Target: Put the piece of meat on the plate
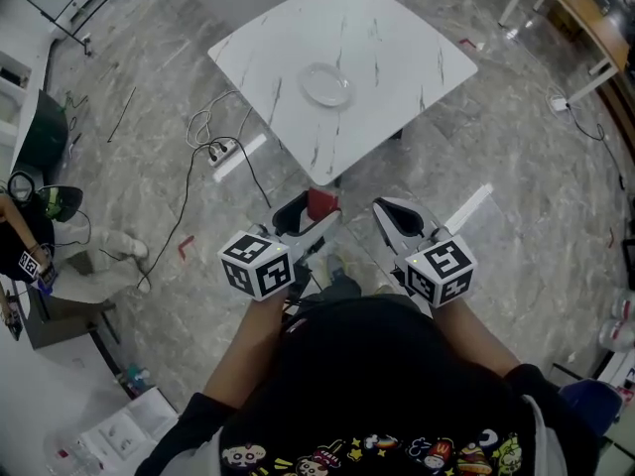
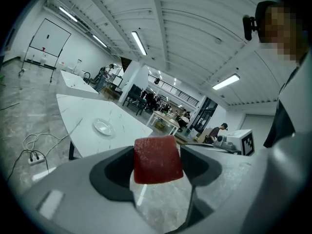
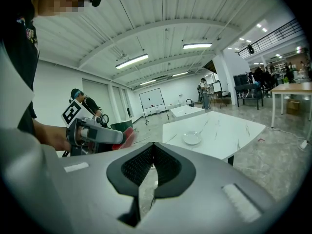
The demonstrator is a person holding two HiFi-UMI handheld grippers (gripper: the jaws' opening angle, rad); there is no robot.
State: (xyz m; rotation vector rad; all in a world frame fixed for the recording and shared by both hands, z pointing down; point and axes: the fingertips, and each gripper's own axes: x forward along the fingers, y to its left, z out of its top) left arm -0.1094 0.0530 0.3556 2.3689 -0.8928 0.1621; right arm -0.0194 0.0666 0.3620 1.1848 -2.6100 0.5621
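Observation:
A red block of meat (image 2: 157, 159) sits clamped between the jaws of my left gripper (image 1: 310, 209), which is shut on it; the meat (image 1: 321, 203) shows red at that gripper's tip in the head view and again (image 3: 122, 137) in the right gripper view. My right gripper (image 1: 389, 213) is held beside it, shut with nothing between its jaws. Both hang over the floor, short of the near corner of the white marble table (image 1: 387, 38). A small clear plate (image 1: 326, 84) stands near the table's middle, also seen as the plate (image 2: 103, 126) and the plate (image 3: 191, 138).
A power strip with cables (image 1: 220, 150) lies on the grey floor left of the table. Another person (image 1: 22, 246) stands at the far left. A wooden table (image 1: 585, 18) is at the top right. More white tables and people fill the room's back (image 2: 161, 106).

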